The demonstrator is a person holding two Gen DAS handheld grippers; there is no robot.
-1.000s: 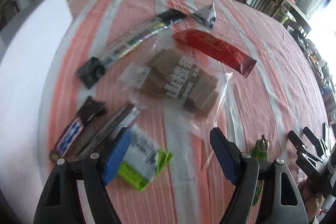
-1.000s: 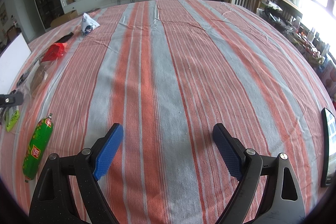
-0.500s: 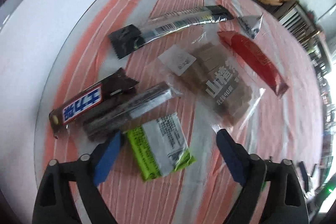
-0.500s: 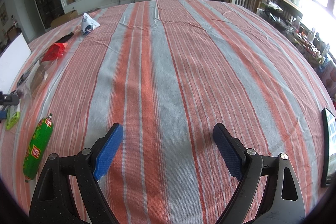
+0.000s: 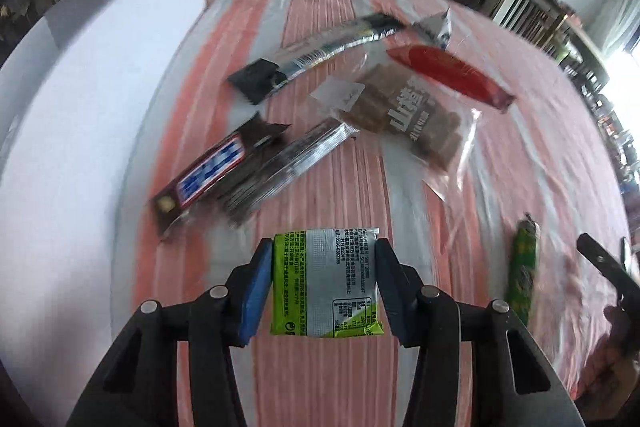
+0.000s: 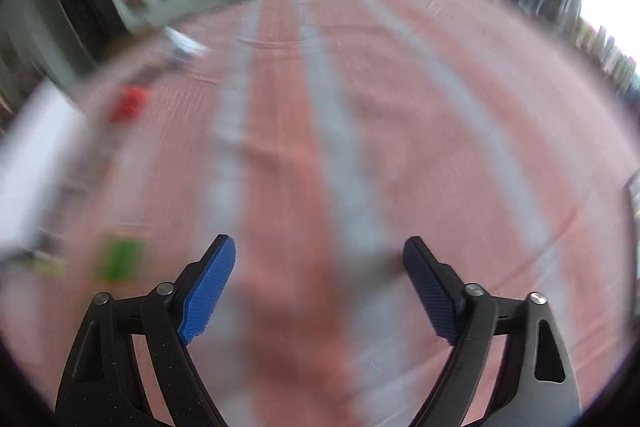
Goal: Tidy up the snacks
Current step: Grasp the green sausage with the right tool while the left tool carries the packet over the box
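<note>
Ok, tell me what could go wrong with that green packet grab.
1. The left gripper is closing on the green packet by its side edges; the thin pack may buckle or slip out.
2. The chocolate bar and the silver-wrapped bar lie just beyond the fingers, so a forward sweep could knock them.
3. The white box stands close on the left and might be bumped.

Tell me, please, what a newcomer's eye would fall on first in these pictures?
First, the green packet sitting between the closing jaws of the left gripper, at the bottom of its view. Beyond it, snacks lie scattered on the striped cloth: a chocolate bar at left and a red bar farther back. The right gripper is open over bare cloth.
</note>
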